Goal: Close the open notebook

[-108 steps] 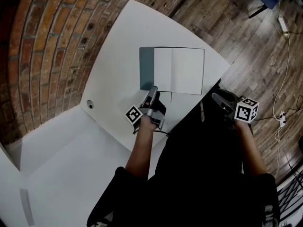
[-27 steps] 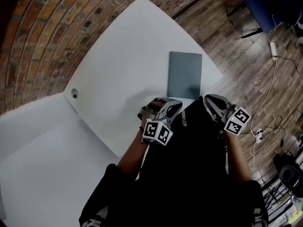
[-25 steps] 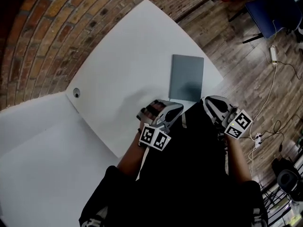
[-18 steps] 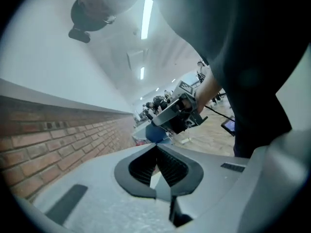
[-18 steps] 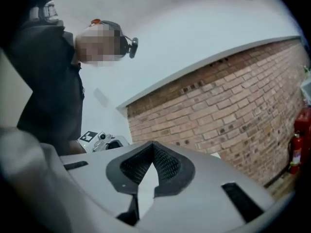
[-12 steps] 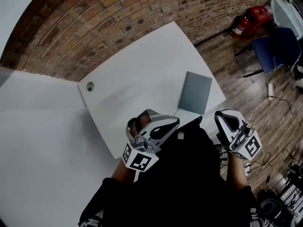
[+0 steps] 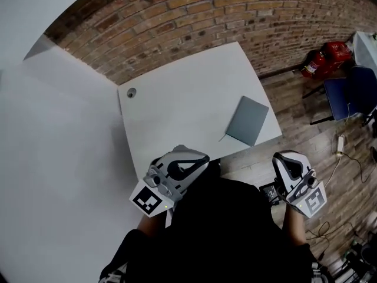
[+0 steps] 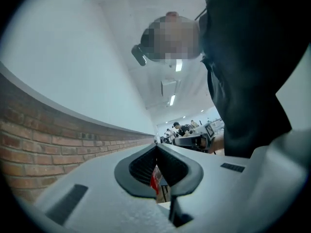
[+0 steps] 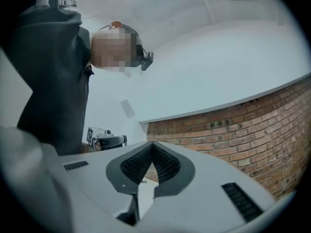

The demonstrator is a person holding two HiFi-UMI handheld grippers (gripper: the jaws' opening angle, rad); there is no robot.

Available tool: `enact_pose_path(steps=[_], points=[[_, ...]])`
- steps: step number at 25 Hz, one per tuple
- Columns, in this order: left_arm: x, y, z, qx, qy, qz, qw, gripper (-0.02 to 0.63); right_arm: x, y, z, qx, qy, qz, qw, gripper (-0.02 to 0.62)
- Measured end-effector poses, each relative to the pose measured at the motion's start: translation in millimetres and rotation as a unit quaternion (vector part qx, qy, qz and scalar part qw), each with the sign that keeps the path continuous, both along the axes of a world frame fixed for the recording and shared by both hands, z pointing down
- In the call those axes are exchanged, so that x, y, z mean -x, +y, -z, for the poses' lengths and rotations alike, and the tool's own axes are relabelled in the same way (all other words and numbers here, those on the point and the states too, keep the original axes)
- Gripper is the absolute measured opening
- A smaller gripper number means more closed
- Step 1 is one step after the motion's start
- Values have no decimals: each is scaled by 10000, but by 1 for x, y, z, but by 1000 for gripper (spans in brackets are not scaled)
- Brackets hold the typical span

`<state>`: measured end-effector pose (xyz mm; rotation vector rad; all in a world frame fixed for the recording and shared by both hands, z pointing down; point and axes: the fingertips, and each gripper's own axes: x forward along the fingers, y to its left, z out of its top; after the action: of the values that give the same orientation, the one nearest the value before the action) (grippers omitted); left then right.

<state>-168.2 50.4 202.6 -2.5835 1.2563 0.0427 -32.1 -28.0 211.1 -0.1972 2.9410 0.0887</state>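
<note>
Notebook (image 7: 247, 120) lies closed, well apart from both your tongs. Your left tongs (image 7: 202, 157) are clenched on nothing, raised in front of your chest by the near edge of the white desk (image 7: 177, 105). Your right tongs (image 7: 287, 157) are clenched and empty too, above the wooden floor (image 7: 294, 99) beside it. The grey notebook rests flat near the desk's right edge. A brick wall (image 7: 194, 16) stands behind the desk.

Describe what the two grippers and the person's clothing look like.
Both the left gripper and right gripper have pale grey moulded shells with dark grey ribbed pads. Each carries a cube with black-and-white square markers. The person wears a black top.
</note>
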Motion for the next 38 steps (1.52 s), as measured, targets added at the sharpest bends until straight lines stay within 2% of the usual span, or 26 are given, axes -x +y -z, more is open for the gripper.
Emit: enact_pose_path(steps=[5,8,11,16,19,23,27,30,34,38], points=[[-34,55,24,-69,921,-408,9949,17,-35,37,7,100,-144,264,9995,6],[-65,78,20,54,1061,-485,9932,16,-60,60,-11,355,-69,342,9988,6],[-87,100,2,460,1227,-501,9901,17,-81,82,-26,646,14,373,9972,6],[-121,133,-39,1170,1132,-392,9859,17,-121,116,-67,1170,181,468,9919,6],[-152,148,-59,1660,1170,-754,9763,17,-143,131,-81,1427,225,352,9889,6],[-181,157,-76,2014,1168,-1184,9653,17,-160,152,-89,1550,231,205,9874,6],[-188,169,-80,1966,1230,-1214,9651,17,-174,174,-88,1467,239,22,9889,6],[-186,185,-81,1847,1227,-1099,9689,17,-181,198,-84,1301,432,-123,9905,6],[-174,223,-79,1709,1106,-941,9745,17,-171,241,-76,1137,627,-205,9913,6],[-162,266,-90,1705,1048,-811,9764,17,-151,288,-83,1189,865,-3,9891,6]])
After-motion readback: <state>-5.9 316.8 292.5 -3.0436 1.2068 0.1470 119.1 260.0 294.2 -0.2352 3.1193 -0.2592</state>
